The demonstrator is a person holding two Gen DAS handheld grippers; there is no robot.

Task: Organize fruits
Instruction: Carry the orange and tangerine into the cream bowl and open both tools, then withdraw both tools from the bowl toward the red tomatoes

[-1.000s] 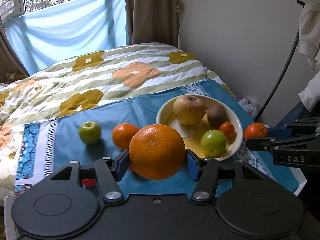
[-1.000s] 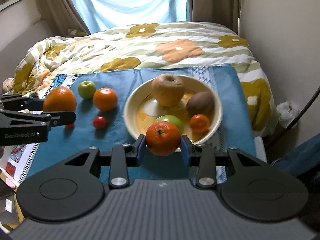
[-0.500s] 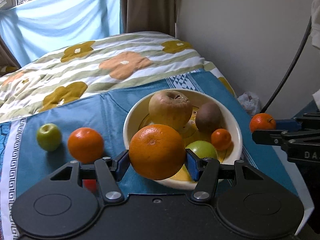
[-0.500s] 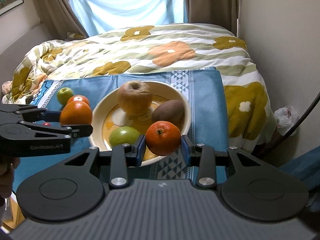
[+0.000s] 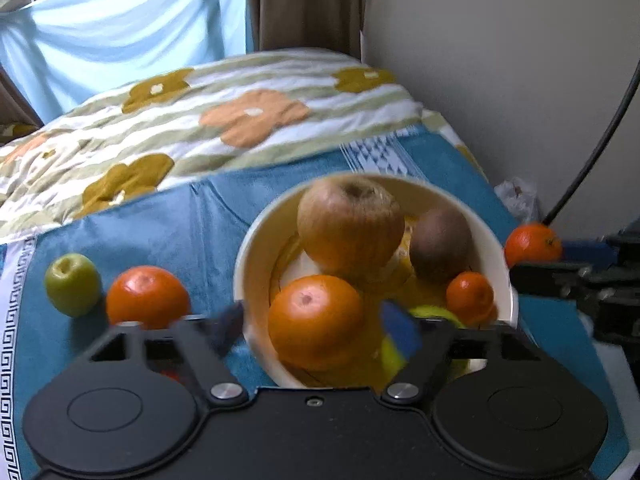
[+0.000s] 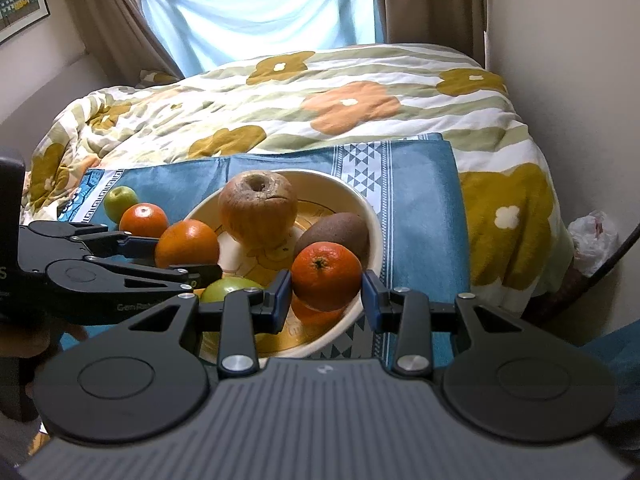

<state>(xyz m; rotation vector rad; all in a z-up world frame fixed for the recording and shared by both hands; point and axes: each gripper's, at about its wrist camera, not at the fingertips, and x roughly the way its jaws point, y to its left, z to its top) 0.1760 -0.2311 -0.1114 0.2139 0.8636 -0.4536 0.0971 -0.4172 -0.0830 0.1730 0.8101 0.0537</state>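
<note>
Over the cream bowl, the left gripper lets go of a large orange while the right gripper holds a mandarin clamped.

Left jaws have just been opening, and the orange sits between them, apparently free, at the bowl's near side. Inside the bowl lie a wrinkled brown apple, a kiwi, a green apple and a small mandarin. On the blue cloth a second orange and a small green apple wait outside. Next, I judge, the right hand lowers and frees its mandarin into a gap.
</note>
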